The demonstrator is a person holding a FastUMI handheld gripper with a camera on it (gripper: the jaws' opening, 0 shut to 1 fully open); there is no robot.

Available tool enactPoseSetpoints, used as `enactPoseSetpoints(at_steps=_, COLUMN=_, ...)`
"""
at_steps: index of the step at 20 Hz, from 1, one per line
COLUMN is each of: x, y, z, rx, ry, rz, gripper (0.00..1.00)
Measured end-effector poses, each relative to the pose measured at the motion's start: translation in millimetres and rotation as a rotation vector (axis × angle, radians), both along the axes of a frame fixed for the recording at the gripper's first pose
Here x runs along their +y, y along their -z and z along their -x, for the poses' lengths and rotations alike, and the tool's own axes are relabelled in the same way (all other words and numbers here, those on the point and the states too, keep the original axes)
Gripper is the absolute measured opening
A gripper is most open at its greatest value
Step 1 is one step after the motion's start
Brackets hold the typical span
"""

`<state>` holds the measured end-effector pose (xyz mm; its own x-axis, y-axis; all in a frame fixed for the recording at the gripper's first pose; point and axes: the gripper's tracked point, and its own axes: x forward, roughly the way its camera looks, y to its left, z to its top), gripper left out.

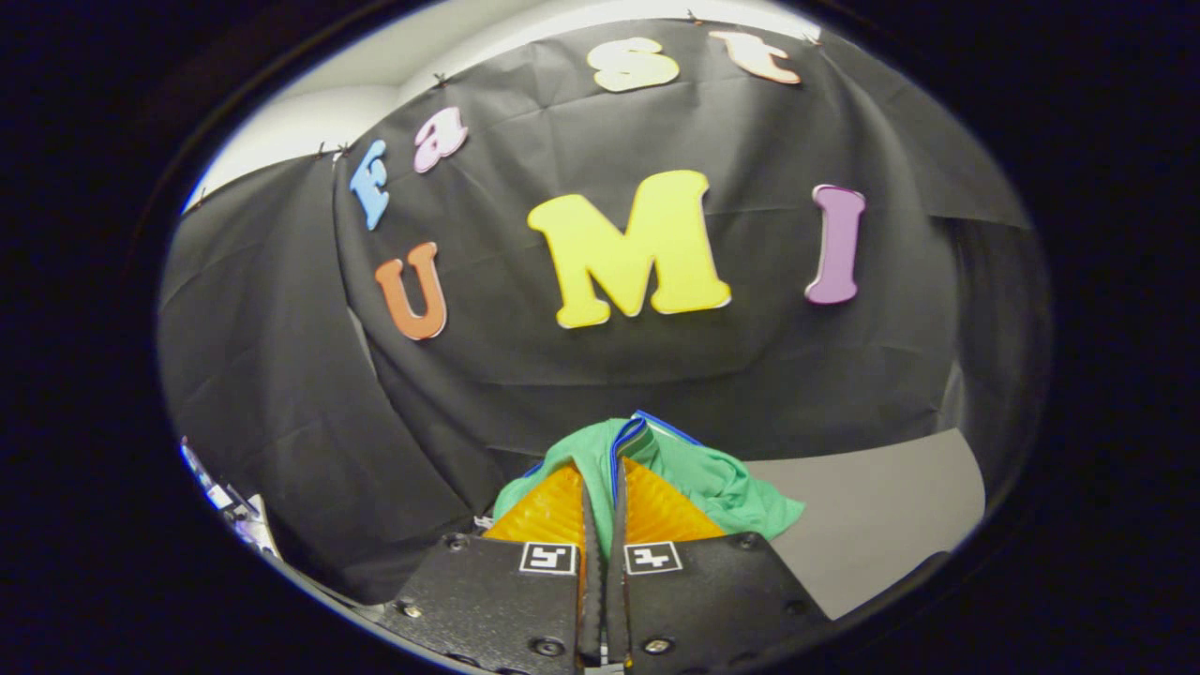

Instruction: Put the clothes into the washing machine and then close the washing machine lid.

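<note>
Gripper view — gripper [603,473] clamped on green garment [722,478].

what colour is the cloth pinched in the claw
Green, with a blue trim edge: the soft green garment is pinched in the closed claw, seen in the gripper view.

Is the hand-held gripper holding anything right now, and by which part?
Yes. The hand-held gripper is shut on a green garment, pinching a bunched fold along its blue-trimmed edge; the rest drapes ahead of the fingers.

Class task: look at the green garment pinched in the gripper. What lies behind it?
Behind the green garment, held between the closed fingers of the gripper, hangs the black cloth wall; a grey surface lies beside it. Whatever sits directly beneath stays covered.
</note>
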<state>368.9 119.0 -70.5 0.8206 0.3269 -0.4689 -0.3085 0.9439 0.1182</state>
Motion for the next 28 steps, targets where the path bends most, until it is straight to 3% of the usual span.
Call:
enactPoseSetpoints(at_steps=6, x=72.4, y=50.6, z=-7.4, rx=0.075, ry=-0.099, rz=0.017, gripper=0.06)
enactPoseSetpoints(at_steps=13, x=103.7, y=137.8, z=-15.6, rx=0.193, ry=-0.099, rz=0.054, gripper=0.06)
enactPoseSetpoints(at_steps=18, x=99.7, y=202.6, z=-24.4, rx=0.254, ry=-0.052, rz=0.113, gripper=0.06)
enactPoseSetpoints(at_steps=28, x=71.2, y=341.9, z=-17.0, rx=0.480, ry=0.125, rz=0.188, gripper=0.06)
